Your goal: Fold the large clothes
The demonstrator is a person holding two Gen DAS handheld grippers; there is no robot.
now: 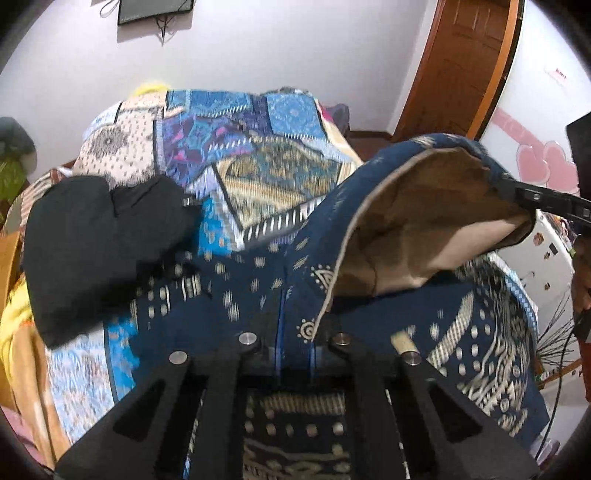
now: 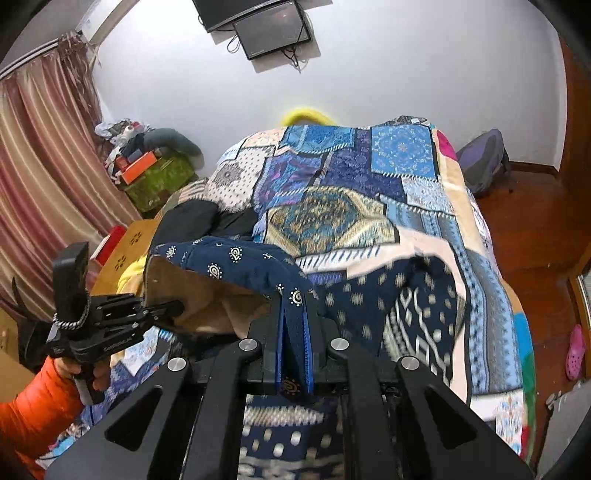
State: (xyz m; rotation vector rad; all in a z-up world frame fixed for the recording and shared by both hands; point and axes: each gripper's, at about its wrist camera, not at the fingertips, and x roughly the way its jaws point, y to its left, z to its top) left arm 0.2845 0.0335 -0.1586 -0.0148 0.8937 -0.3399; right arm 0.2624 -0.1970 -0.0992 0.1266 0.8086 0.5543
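A navy patterned garment (image 1: 236,295) with a tan lining (image 1: 417,225) is held up over the bed. My left gripper (image 1: 295,347) is shut on its edge; it also shows in the right wrist view (image 2: 173,308), pinching the garment's left edge. My right gripper (image 2: 293,332) is shut on the navy garment's hem (image 2: 236,264); it also shows in the left wrist view (image 1: 506,186), gripping the raised edge. The rest of the garment (image 2: 413,306) hangs down onto the bed.
A patchwork blue quilt (image 2: 351,206) covers the bed. A black garment (image 1: 99,243) lies on its left side. A wooden door (image 1: 461,66), a wall screen (image 2: 273,33), striped curtains (image 2: 40,177), a cluttered green box (image 2: 159,181) and a backpack (image 2: 484,162) surround the bed.
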